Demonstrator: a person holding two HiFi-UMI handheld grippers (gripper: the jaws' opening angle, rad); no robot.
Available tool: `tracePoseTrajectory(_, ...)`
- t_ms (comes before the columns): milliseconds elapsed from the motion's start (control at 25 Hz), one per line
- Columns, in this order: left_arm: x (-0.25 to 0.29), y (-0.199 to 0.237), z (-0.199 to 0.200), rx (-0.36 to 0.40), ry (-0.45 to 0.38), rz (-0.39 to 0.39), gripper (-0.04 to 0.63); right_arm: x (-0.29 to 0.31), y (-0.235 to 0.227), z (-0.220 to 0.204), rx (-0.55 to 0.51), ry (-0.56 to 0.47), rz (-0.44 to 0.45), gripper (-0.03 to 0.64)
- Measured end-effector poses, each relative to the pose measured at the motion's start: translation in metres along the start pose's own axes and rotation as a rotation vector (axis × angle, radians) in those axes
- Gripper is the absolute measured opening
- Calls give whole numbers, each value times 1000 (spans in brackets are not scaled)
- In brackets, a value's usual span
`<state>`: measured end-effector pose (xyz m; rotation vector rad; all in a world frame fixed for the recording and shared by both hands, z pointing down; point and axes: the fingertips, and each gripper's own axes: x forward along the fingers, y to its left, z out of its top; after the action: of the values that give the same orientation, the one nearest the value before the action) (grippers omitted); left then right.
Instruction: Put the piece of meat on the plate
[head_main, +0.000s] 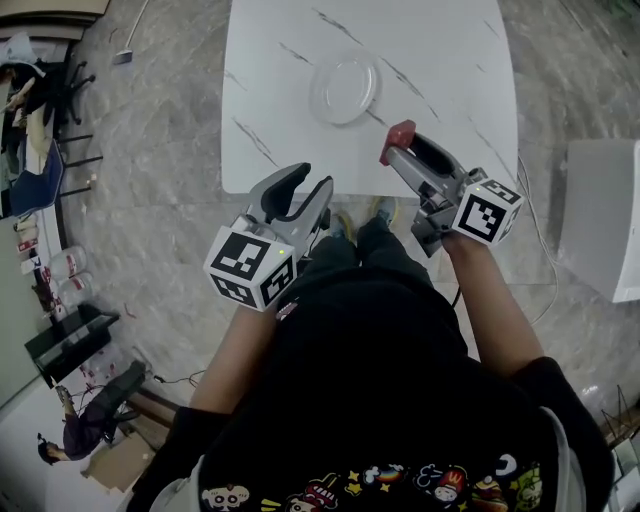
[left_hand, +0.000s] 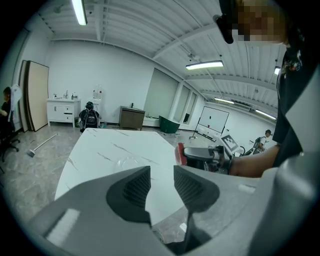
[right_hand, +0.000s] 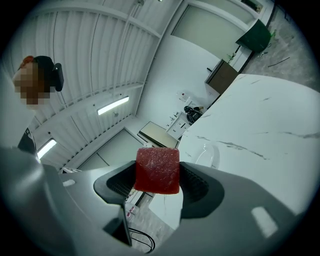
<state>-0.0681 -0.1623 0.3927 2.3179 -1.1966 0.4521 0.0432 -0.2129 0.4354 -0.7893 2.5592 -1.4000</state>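
— While we're looking down past our own dark shirt (head_main: 400, 380), what have we actually got in hand? Closest in, our left hand-held gripper (head_main: 312, 182) is up by the near edge of the table (head_main: 440, 60), with the grey floor (head_main: 160, 150) under it, right?

— Yep. Its own camera shows the jaws standing apart, and all we see through the gap is the white marble-look tabletop. So that one's released.

— And our right hand-held gripper (head_main: 405, 148)?

— Clenched on the piece of meat (right_hand: 157, 169). It's a red cube pinched between the two ribbed pads (right_hand: 195, 182) and poking up a bit above them. In the head view we've got it over the table's near edge, a little further out than the left one and apart from it.

— Where's the plate then?

— Further out again. The clear plate (head_main: 345, 88) sits around the middle of the table, beyond the meat and a bit to its left. We'd say the meat is in the gripper, near the plate but clearly short of it.
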Motion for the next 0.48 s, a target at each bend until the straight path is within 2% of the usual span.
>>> tracePoseTrajectory(480,-1,-15,-10,-33,-26,1,259,4,-15,-12,-108,116,-27,296)
